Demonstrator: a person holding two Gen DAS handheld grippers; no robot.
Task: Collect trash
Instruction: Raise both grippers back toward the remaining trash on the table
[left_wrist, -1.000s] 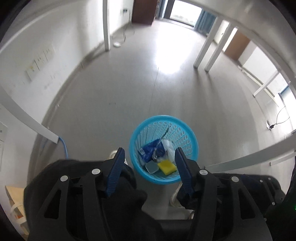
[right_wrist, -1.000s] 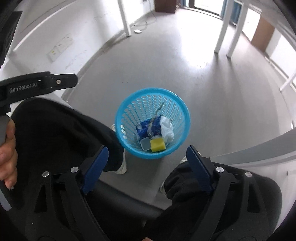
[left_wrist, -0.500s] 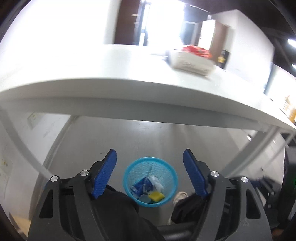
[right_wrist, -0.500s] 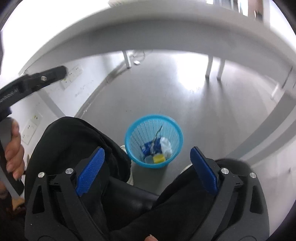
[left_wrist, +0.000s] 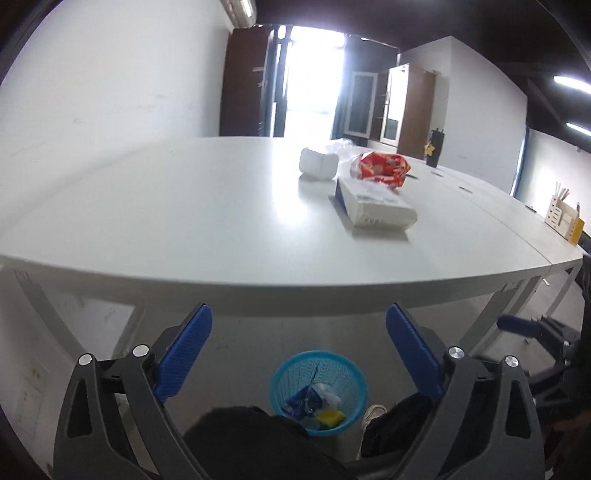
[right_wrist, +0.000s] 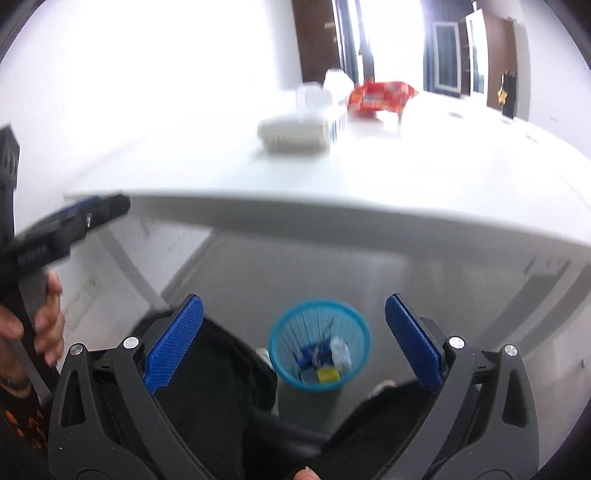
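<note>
A blue mesh trash basket (left_wrist: 320, 390) stands on the floor under the white table (left_wrist: 184, 221), with blue wrappers, white paper and a yellow sponge inside; it also shows in the right wrist view (right_wrist: 320, 345). On the table lie a white box (left_wrist: 373, 205), a red snack bag (left_wrist: 382, 167) and a white container (left_wrist: 318, 164). The box (right_wrist: 295, 134) and red bag (right_wrist: 380, 96) show blurred in the right wrist view. My left gripper (left_wrist: 298, 350) is open and empty below the table edge. My right gripper (right_wrist: 293, 339) is open and empty above the basket.
The person's dark-clothed legs (left_wrist: 258, 443) sit on either side of the basket. The left gripper and hand (right_wrist: 44, 295) show at the left of the right wrist view. Table legs (left_wrist: 491, 314) stand to the right. A cabinet (left_wrist: 402, 107) stands behind.
Both grippers have tilted up from looking down into the basket to facing the tabletop. The left jaws have opened wider. The basket now sits low in both views.
</note>
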